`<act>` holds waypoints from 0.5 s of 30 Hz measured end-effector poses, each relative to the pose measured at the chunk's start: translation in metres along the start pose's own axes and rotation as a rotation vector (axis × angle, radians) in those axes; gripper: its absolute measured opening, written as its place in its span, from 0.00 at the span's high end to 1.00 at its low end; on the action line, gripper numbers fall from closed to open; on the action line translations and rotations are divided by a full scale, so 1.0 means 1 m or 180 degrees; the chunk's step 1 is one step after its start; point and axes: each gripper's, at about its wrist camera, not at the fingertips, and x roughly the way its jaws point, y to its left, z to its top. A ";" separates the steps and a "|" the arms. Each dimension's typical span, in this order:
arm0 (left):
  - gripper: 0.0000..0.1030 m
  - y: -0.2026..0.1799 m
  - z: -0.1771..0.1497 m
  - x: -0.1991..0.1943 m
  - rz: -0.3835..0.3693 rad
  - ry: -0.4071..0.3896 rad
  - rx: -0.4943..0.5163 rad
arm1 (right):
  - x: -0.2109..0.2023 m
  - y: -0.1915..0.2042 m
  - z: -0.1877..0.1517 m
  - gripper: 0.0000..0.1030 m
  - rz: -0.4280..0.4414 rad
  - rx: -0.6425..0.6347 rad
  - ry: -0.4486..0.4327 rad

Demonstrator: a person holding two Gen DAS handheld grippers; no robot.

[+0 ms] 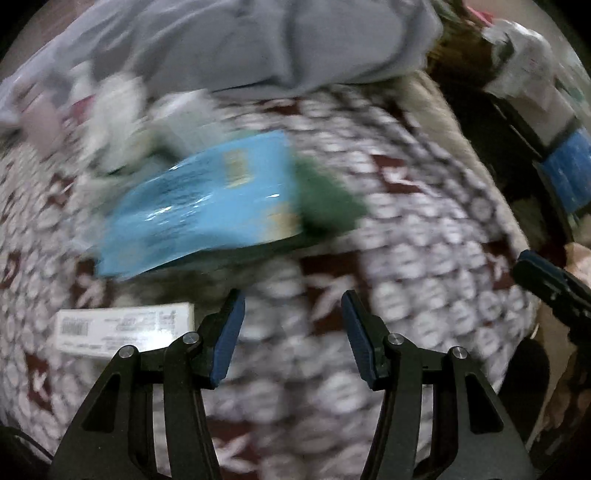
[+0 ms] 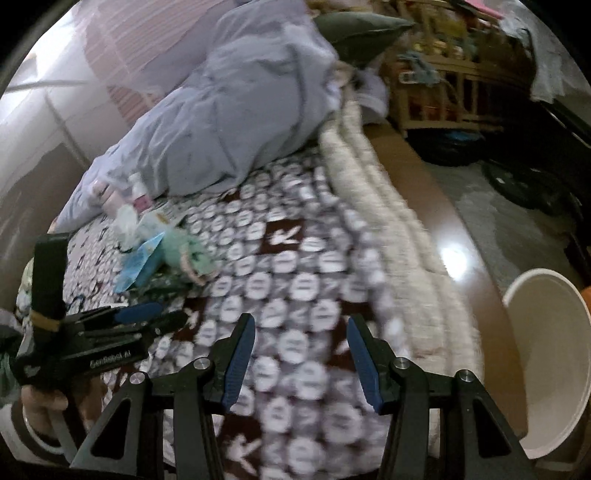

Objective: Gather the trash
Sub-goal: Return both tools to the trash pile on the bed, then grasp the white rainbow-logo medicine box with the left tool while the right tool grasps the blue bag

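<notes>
Patterned bedspread (image 2: 295,266); rumpled grey duvet (image 2: 236,122) on it; green pillow (image 2: 354,33) behind.

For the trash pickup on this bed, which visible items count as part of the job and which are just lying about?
Job:
blue wrapper
white paper slip
crumpled tissue
white bin
left gripper and right gripper, both open and empty

Lying about:
grey duvet
patterned blanket
green pillow

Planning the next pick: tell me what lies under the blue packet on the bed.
A dark green item sticks out from beneath the blue packet, on the patterned bedspread. How far it reaches underneath, or whether more lies there, is hidden and blurred.
</notes>
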 end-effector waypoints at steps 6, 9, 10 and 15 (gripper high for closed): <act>0.60 0.046 -0.028 -0.052 -0.0109 -0.0080 0.0025 | 0.022 0.029 0.005 0.52 0.0137 -0.0158 0.0147; 0.60 0.055 -0.031 -0.076 -0.0017 -0.0146 0.0176 | 0.034 0.048 0.010 0.51 0.0221 -0.0251 0.0213; 0.60 0.059 -0.031 -0.080 -0.0031 -0.0113 0.0195 | 0.037 0.057 0.011 0.51 0.0254 -0.0301 0.0228; 0.60 0.076 -0.043 -0.101 0.0063 0.0044 0.0224 | 0.048 0.087 0.015 0.51 0.0347 -0.0475 0.0274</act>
